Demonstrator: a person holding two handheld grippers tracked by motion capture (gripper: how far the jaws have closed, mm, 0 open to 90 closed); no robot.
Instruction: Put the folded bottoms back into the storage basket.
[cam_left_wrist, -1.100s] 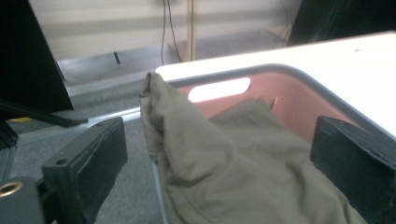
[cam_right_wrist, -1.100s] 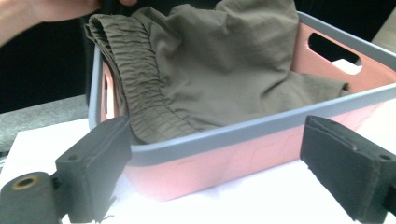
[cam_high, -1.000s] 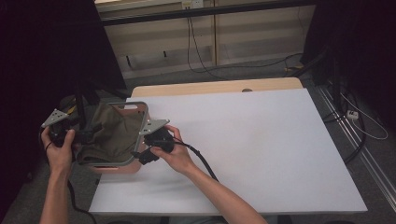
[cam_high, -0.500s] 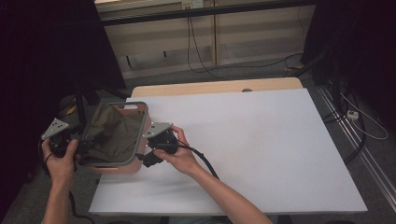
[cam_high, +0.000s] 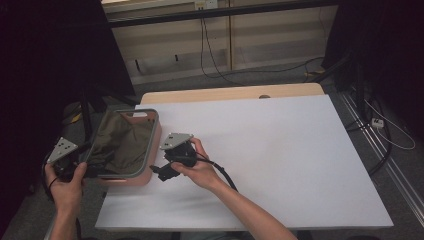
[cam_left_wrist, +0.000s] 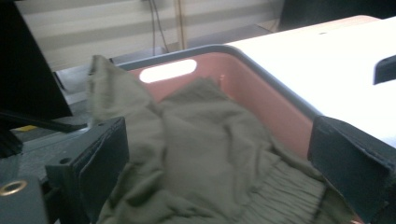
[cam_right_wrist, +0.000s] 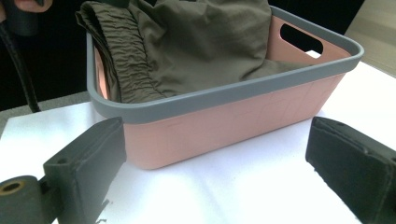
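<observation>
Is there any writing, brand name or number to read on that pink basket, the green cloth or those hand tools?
None that can be read.
Basket: plain pink wall and grey rim, no label.
Cloth: plain olive, no tag showing.
Left gripper and right gripper: no markings on their black fingers.

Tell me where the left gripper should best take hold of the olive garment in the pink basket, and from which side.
Probably the gathered elastic waistband, bunched against the basket's wall nearest the person. It forms a thick ridge near rim height, easier to pinch than the flat cloth. The left gripper, jaws open over the garment, could come down from above on that side.
</observation>
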